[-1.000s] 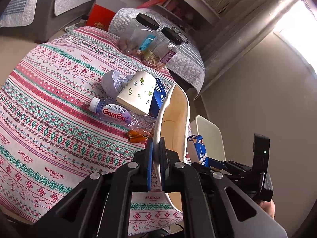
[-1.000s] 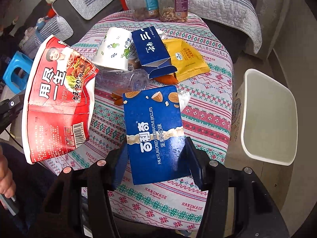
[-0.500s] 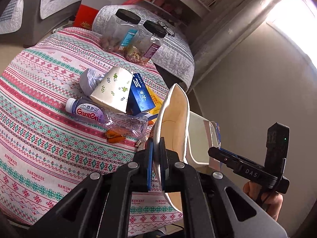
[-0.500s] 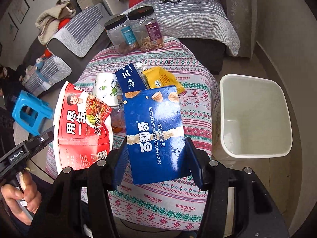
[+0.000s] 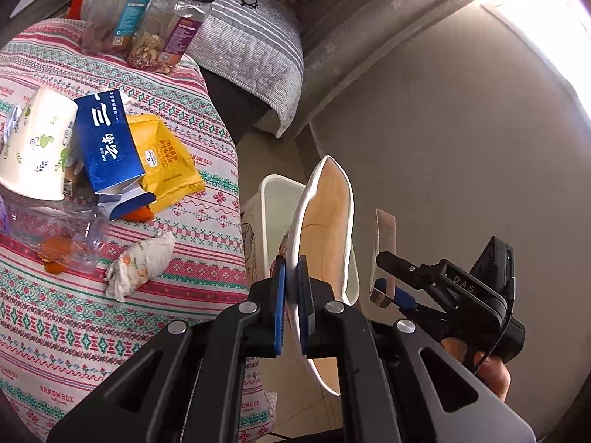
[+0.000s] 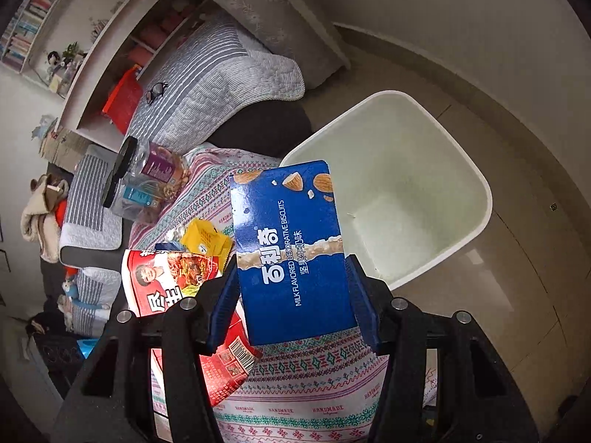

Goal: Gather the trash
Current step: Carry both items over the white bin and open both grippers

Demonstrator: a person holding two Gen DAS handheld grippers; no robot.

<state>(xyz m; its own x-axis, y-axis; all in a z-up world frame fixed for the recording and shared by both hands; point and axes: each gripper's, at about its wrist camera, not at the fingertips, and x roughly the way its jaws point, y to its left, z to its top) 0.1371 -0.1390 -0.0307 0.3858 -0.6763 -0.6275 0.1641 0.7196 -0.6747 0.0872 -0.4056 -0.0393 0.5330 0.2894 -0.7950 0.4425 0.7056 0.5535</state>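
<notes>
My left gripper (image 5: 291,295) is shut on the rim of a crushed red instant-noodle bowl (image 5: 325,229), held edge-on beside the table's right edge; the bowl also shows in the right wrist view (image 6: 177,280). My right gripper (image 6: 291,288) is shut on a blue biscuit box (image 6: 291,243), held near the rim of the white trash bin (image 6: 424,147). The bin (image 5: 269,199) stands on the floor right of the table. In the left wrist view the right gripper (image 5: 388,269) holds the box edge-on (image 5: 384,236).
On the patterned tablecloth (image 5: 92,332) lie a paper cup (image 5: 37,144), a blue carton (image 5: 107,144), a yellow packet (image 5: 166,162), a crumpled tissue (image 5: 140,265) and a clear plastic bottle (image 5: 48,232). Two snack jars (image 5: 147,18) stand at the back. A grey sofa (image 6: 214,85) is behind.
Both grippers have swung right, away from the table top and towards the bin. The biscuit box now hangs by the bin's rim. The noodle bowl has moved to the table's right edge.
</notes>
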